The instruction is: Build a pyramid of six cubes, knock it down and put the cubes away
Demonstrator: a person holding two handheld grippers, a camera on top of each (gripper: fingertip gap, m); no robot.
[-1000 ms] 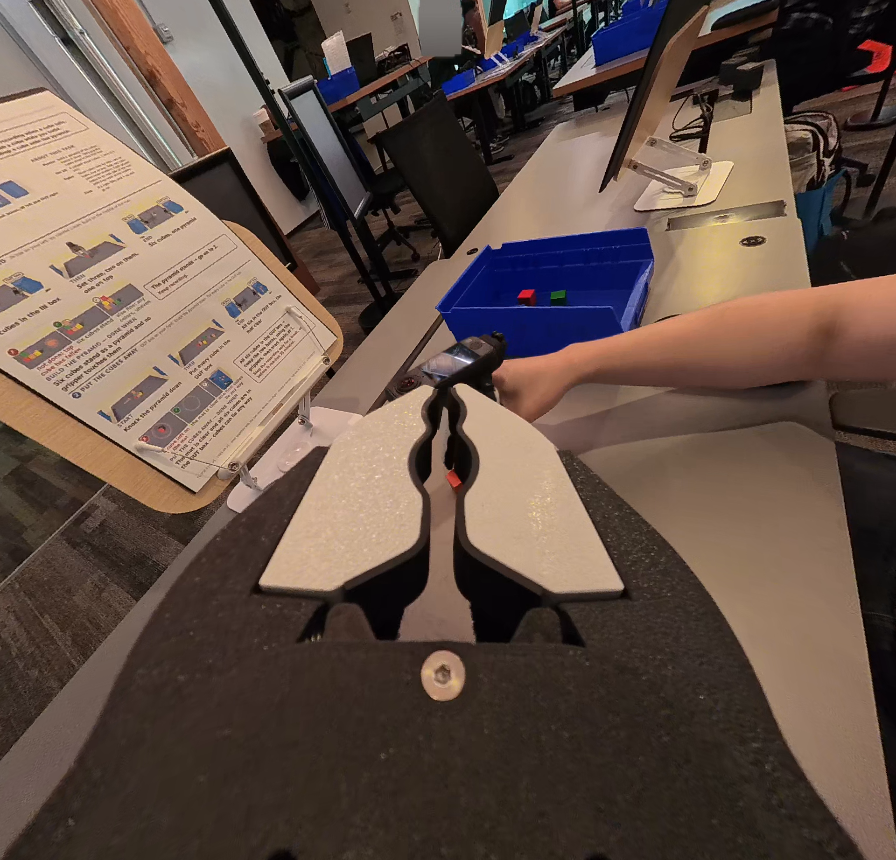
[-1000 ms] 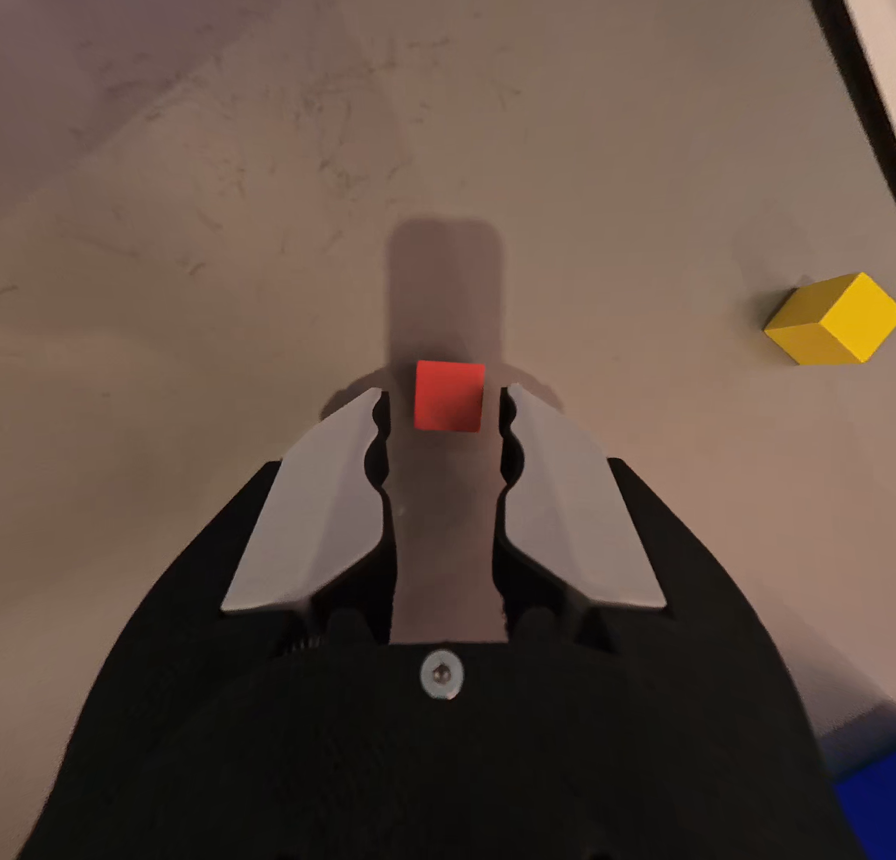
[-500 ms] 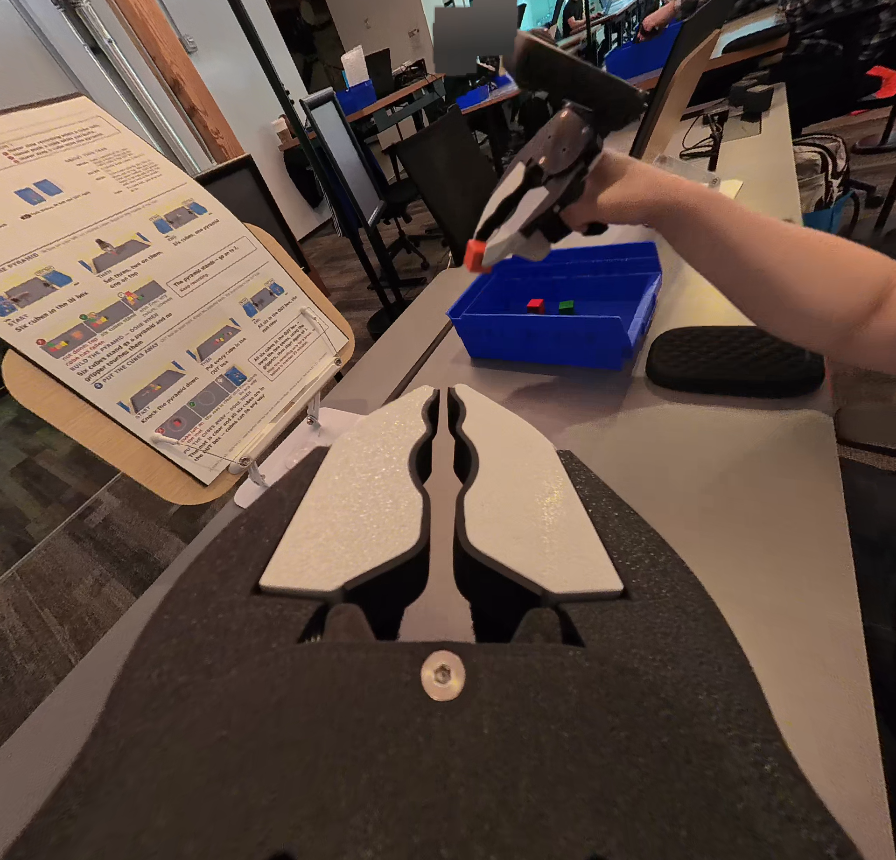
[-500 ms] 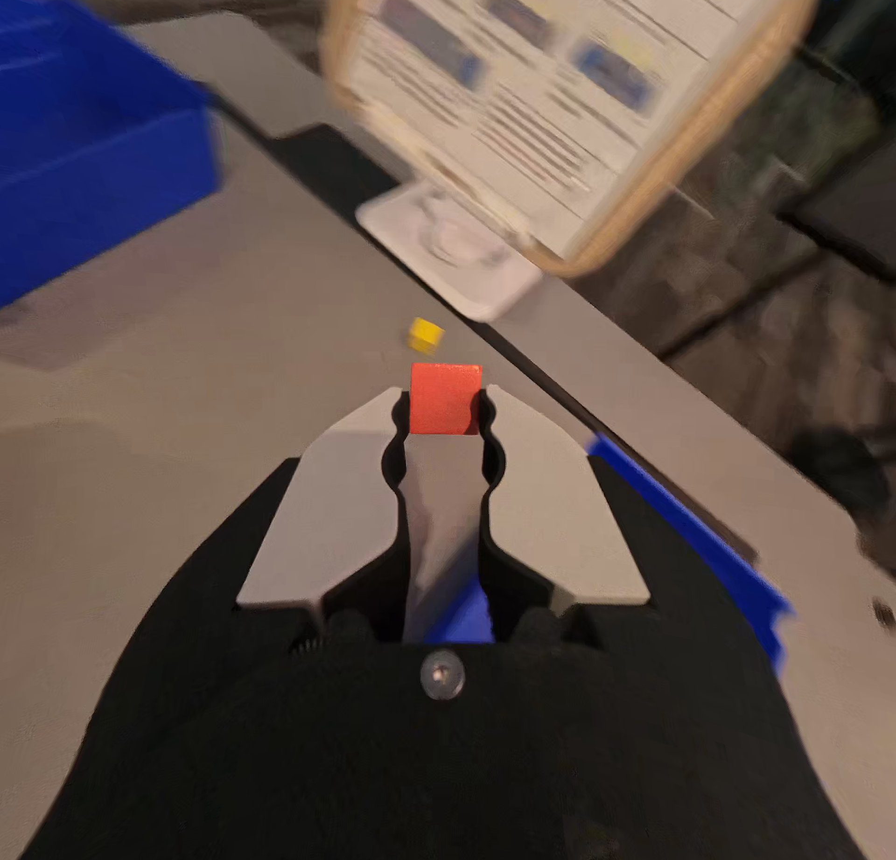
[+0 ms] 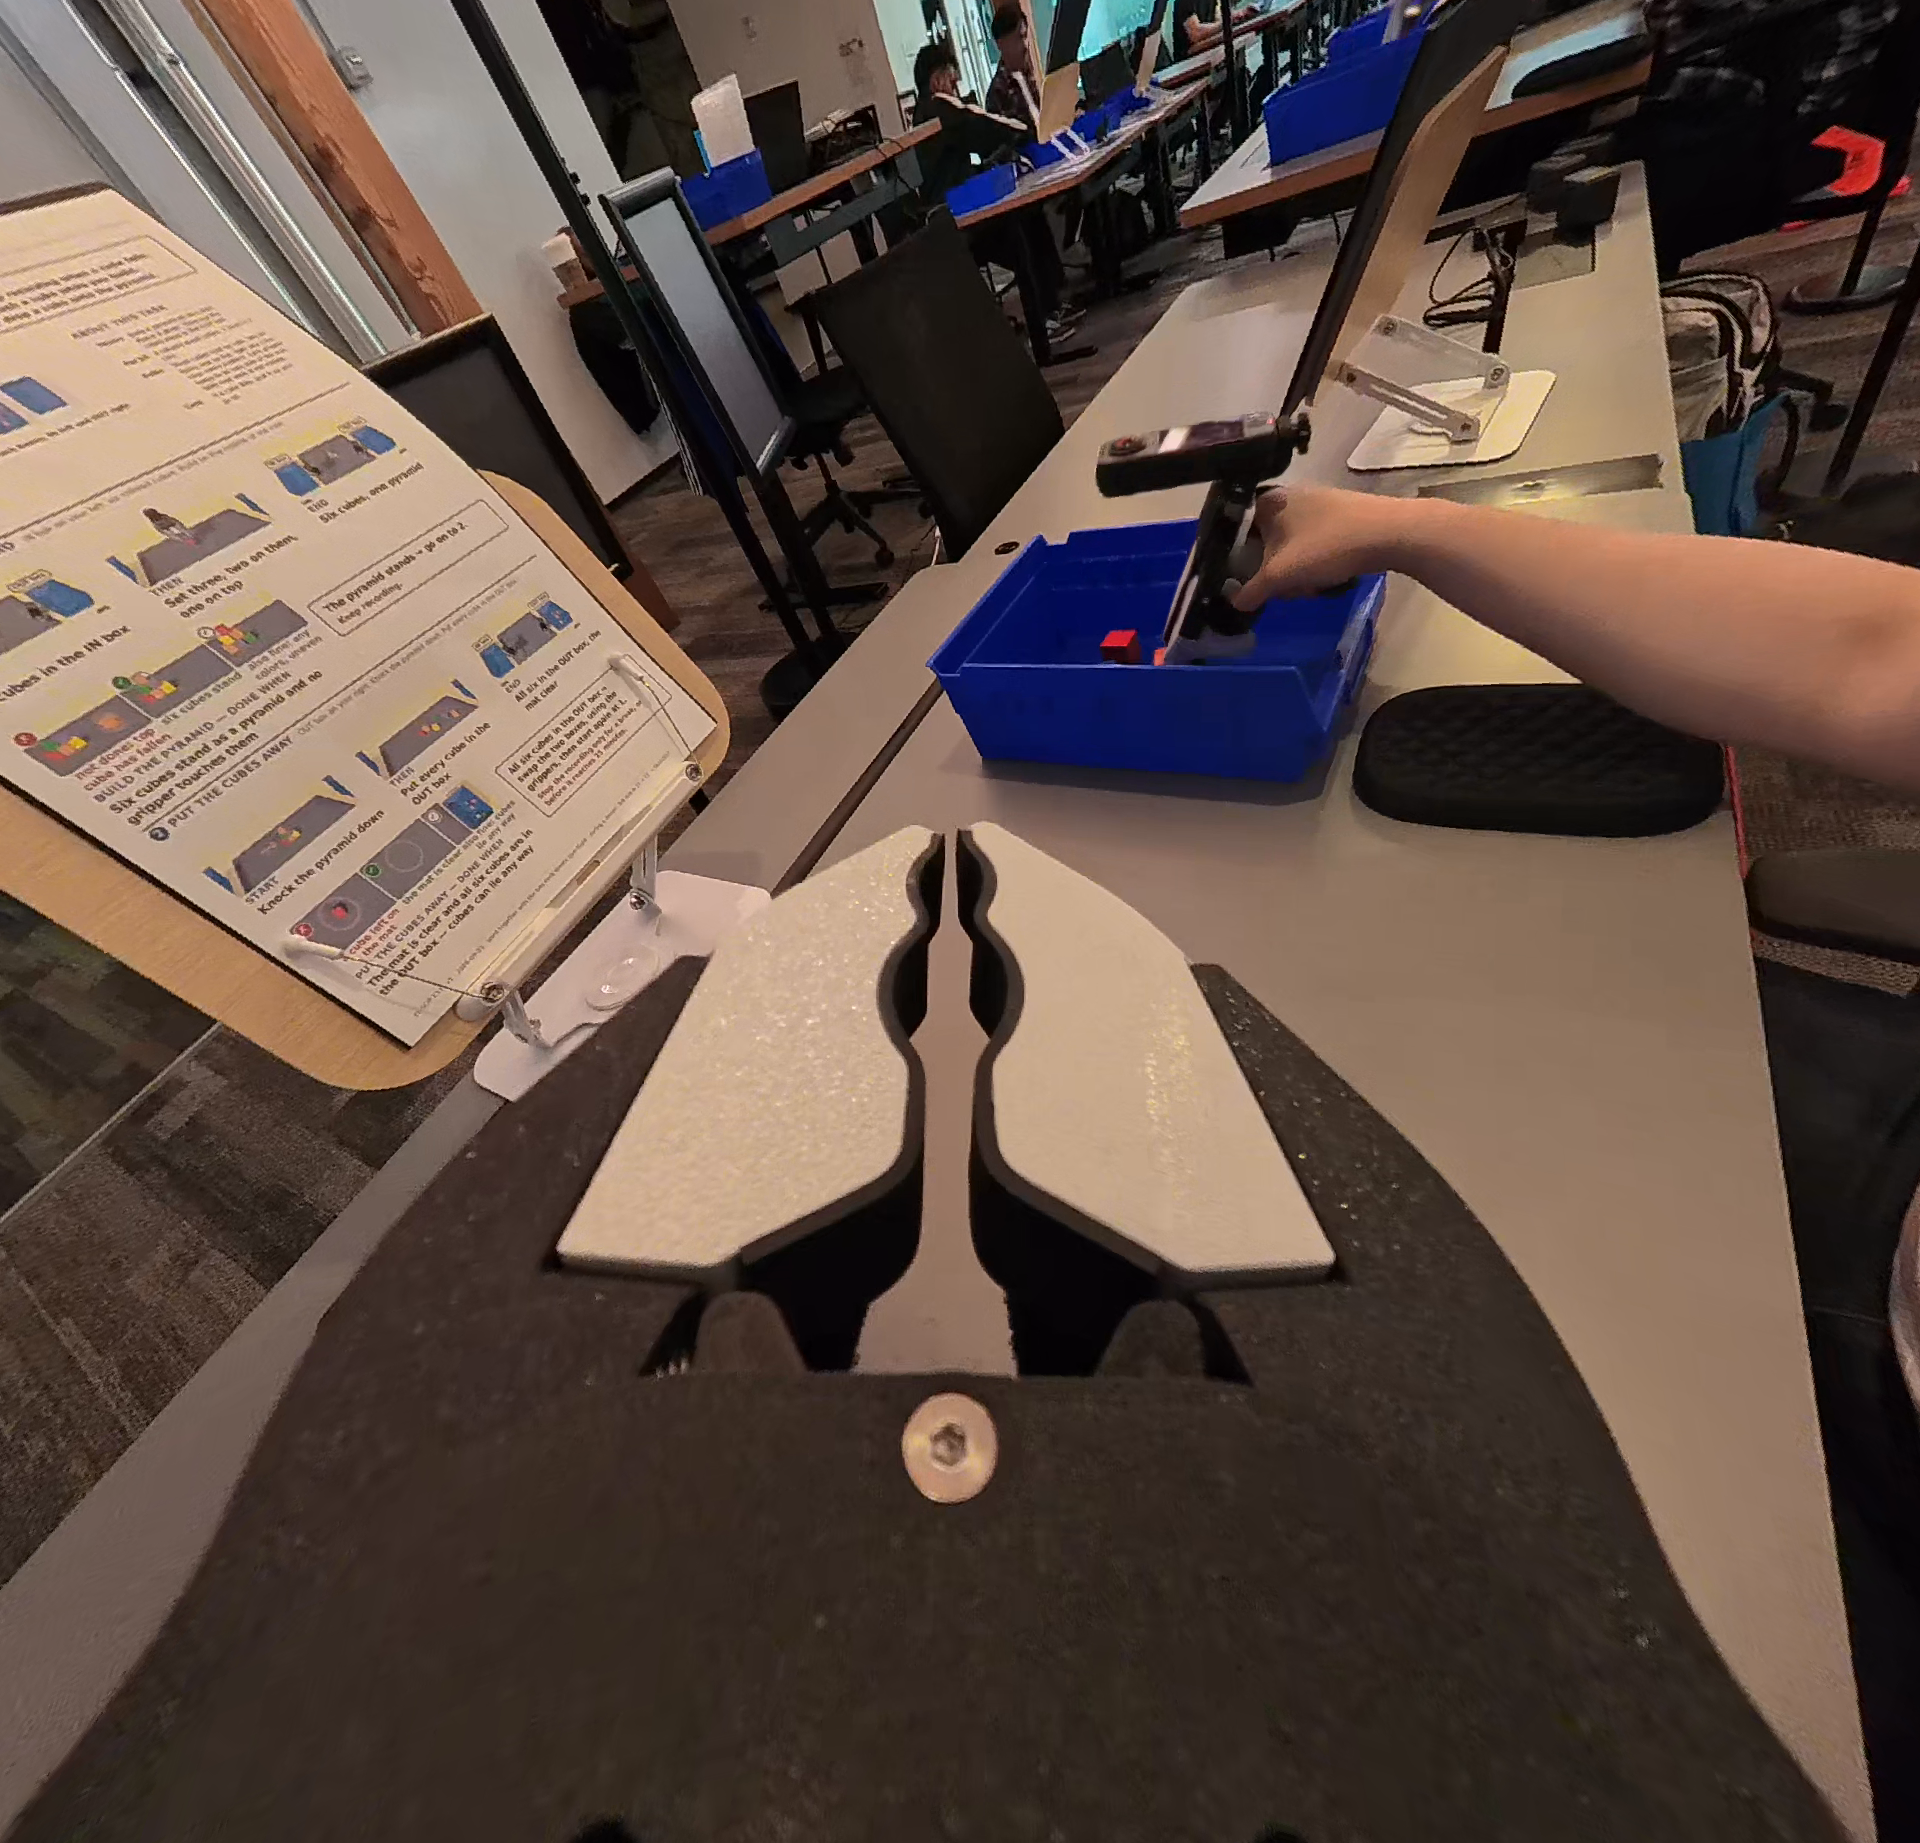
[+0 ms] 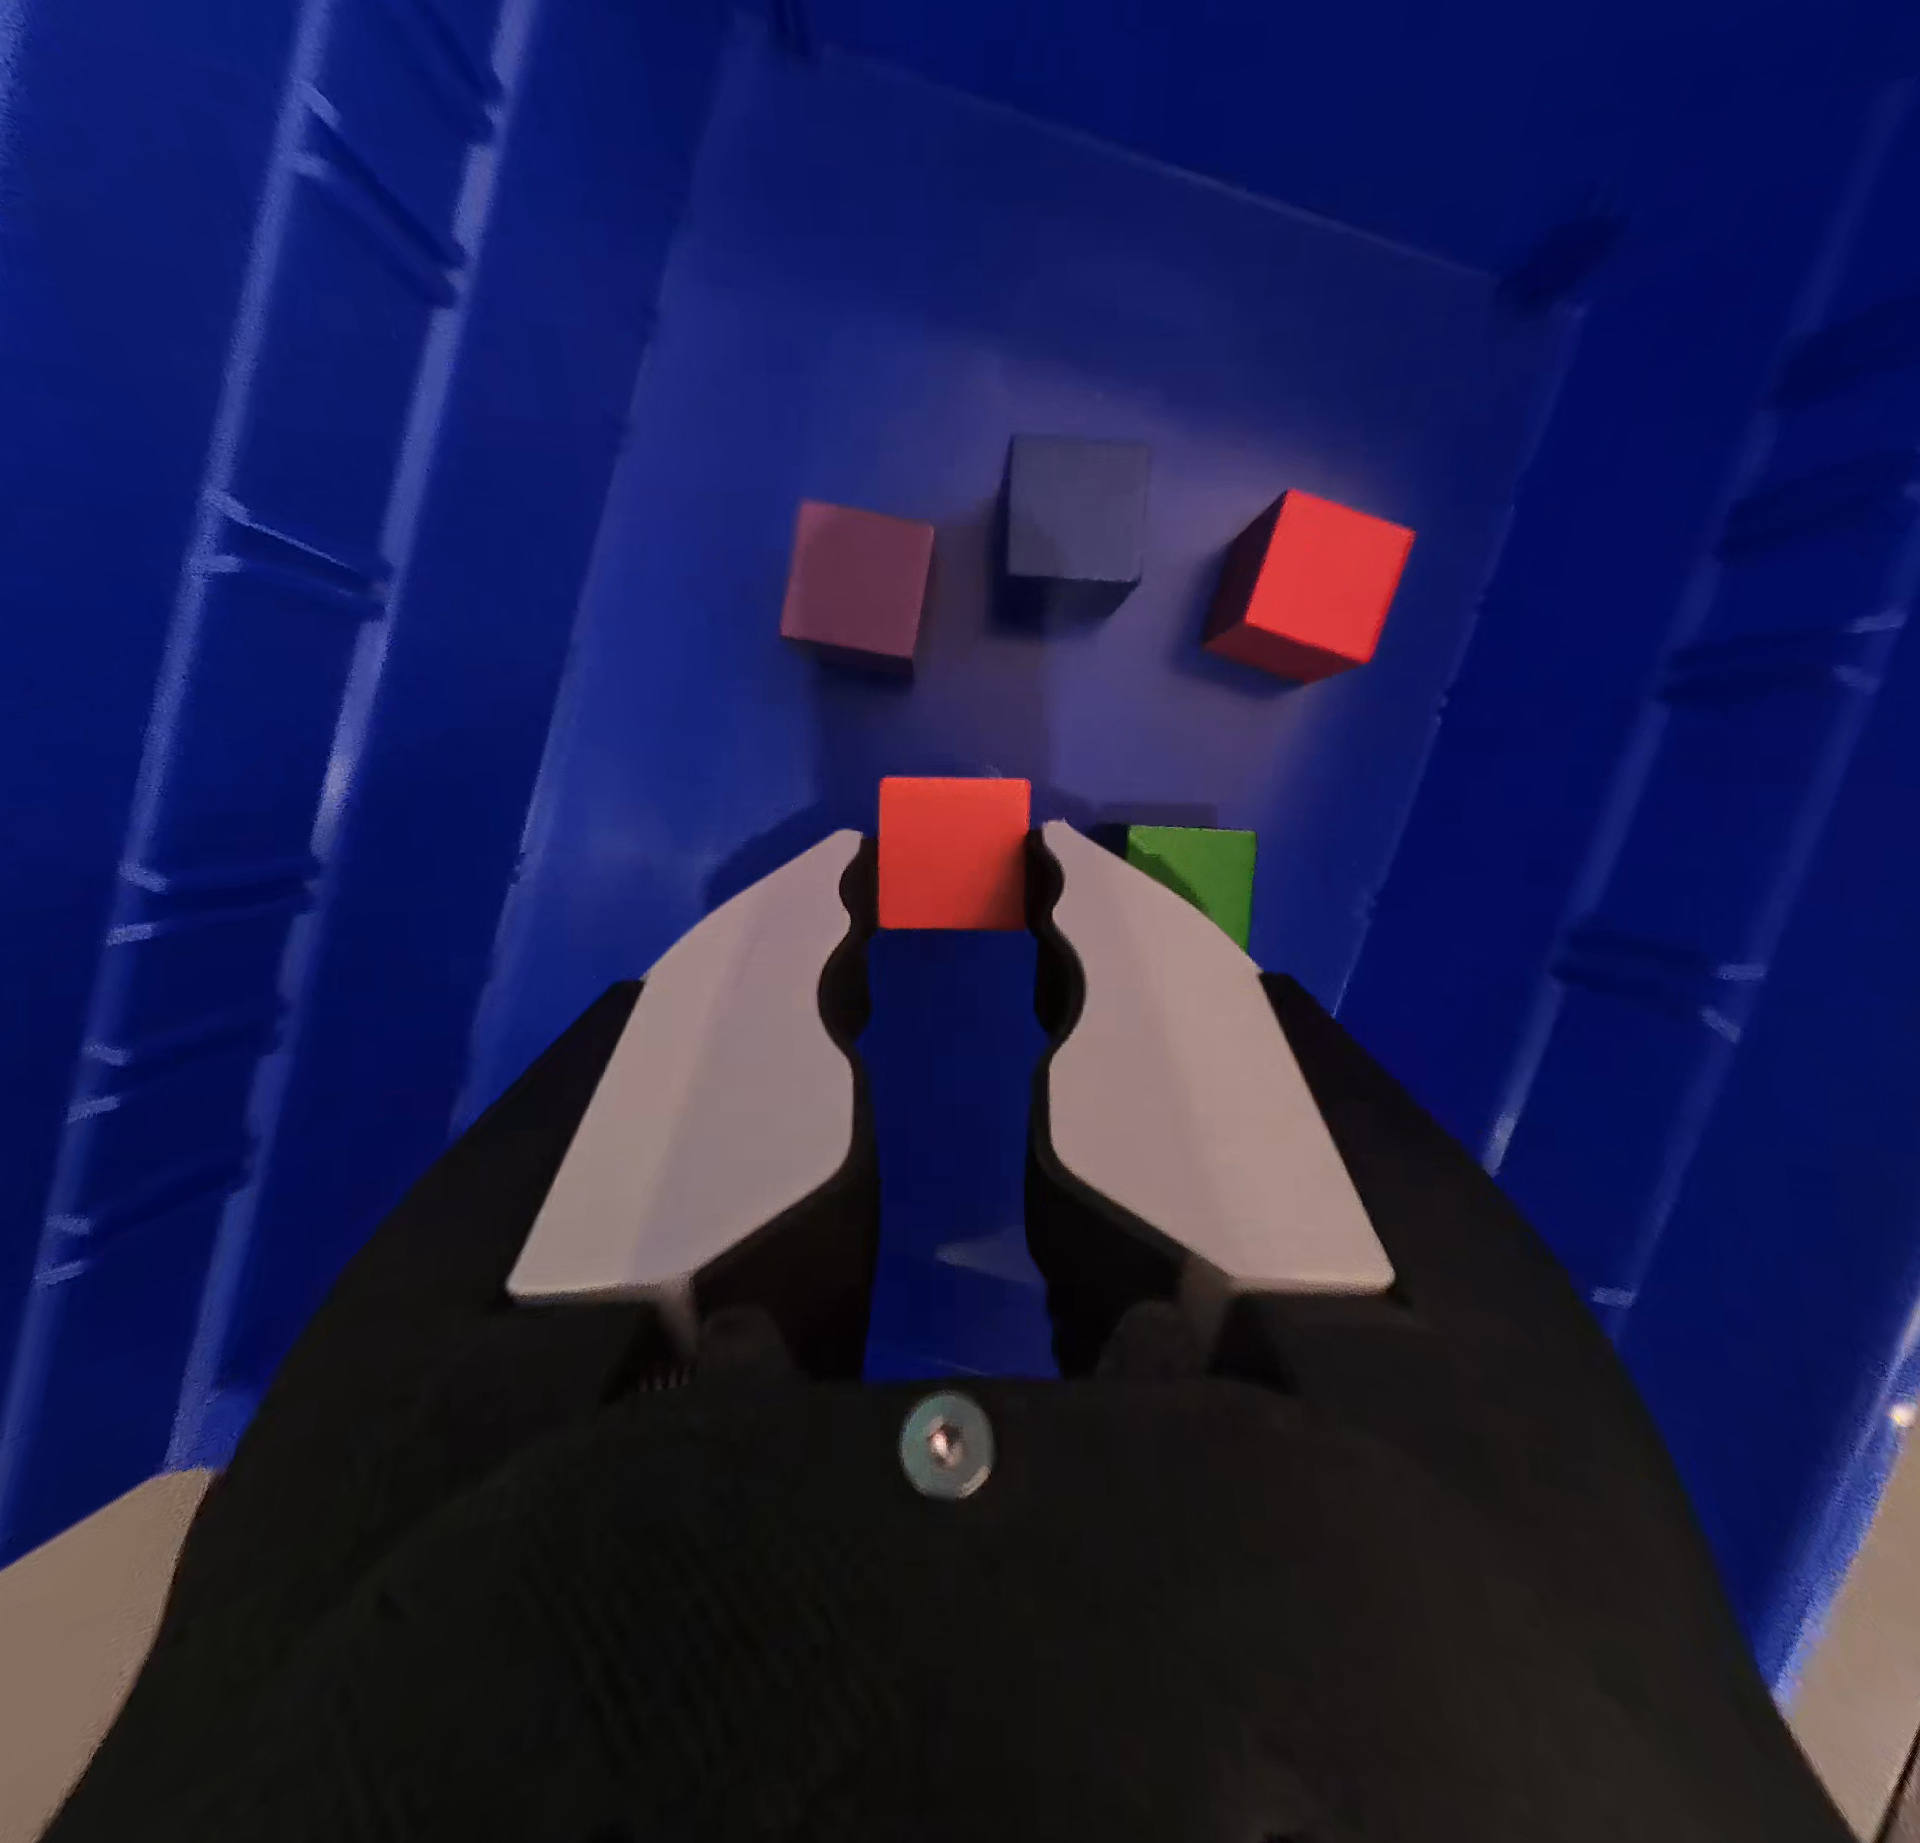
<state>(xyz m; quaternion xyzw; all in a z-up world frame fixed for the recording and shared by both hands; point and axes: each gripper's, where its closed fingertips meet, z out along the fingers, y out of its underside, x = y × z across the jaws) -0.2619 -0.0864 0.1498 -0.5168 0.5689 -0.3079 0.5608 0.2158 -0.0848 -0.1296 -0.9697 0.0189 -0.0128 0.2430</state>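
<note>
My right gripper (image 6: pixel 953 837) is shut on an orange-red cube (image 6: pixel 953 853) and points down inside the blue bin (image 6: pixel 312 650). On the bin floor lie a purple cube (image 6: pixel 858 588), a dark blue cube (image 6: pixel 1075 520), a red cube (image 6: pixel 1314 586) and a green cube (image 6: pixel 1195 874), the green one partly behind my right finger. In the left wrist view the right gripper (image 5: pixel 1195 640) reaches into the blue bin (image 5: pixel 1143 713), where a red cube (image 5: pixel 1119 644) shows. My left gripper (image 5: pixel 951 843) is shut and empty above the grey table (image 5: pixel 1455 1014).
An instruction board (image 5: pixel 260 630) on a stand is at the table's left edge. A black wrist pad (image 5: pixel 1538 759) lies right of the bin. A person's forearm (image 5: pixel 1610 609) crosses from the right. A tilted board on a clear stand (image 5: pixel 1423 380) is behind the bin. About 55 centimeters separates my left fingertips from my right.
My right gripper closed on the orange-red cube on the table, lifted it, and carried it into the blue bin. The left gripper has stayed shut and nearly still.
</note>
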